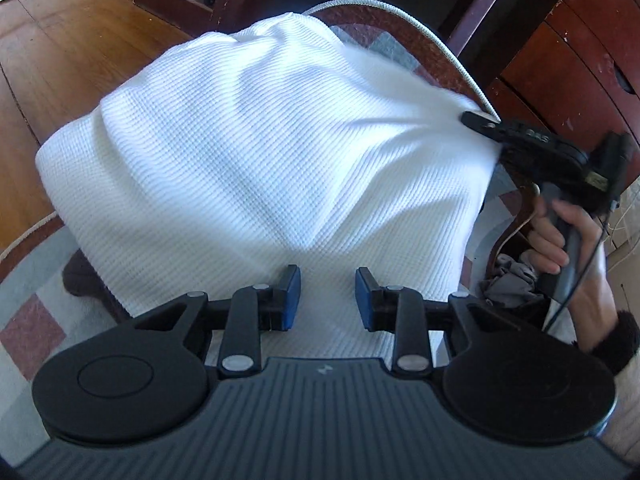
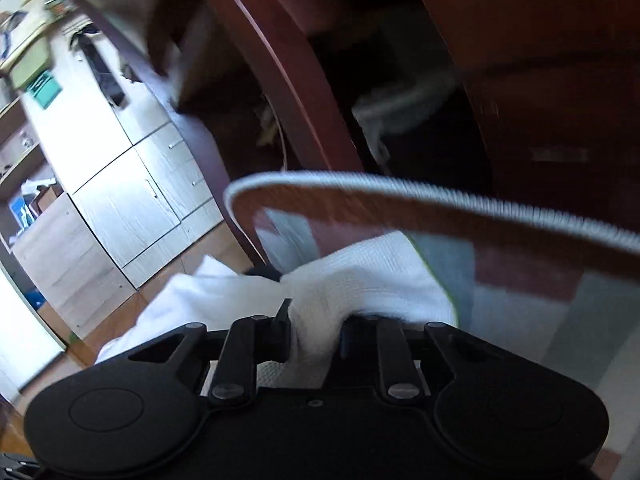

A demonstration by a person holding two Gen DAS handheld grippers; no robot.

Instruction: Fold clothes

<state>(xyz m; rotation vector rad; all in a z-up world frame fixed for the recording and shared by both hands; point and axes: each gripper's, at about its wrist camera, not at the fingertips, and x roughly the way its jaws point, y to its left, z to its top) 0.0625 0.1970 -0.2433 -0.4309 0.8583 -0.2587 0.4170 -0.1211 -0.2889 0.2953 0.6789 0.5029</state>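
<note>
On the patterned rug (image 1: 28, 320) the white cloth (image 1: 256, 168) lies spread. Your right gripper (image 2: 316, 332) pinches its corner; your left gripper (image 1: 327, 294) hangs spread above the near edge. Keep the pinched corner taut and low, so the cloth does not bunch.

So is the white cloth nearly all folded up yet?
Not yet. The white cloth already looks doubled over on the patterned mat, so a first fold seems made. Right now the right claw is shut on one edge of it, pulling it taut, while the left claw hangs open above the near edge. Probably at least one more fold is left, plus the grey garment lying beside it.
</note>
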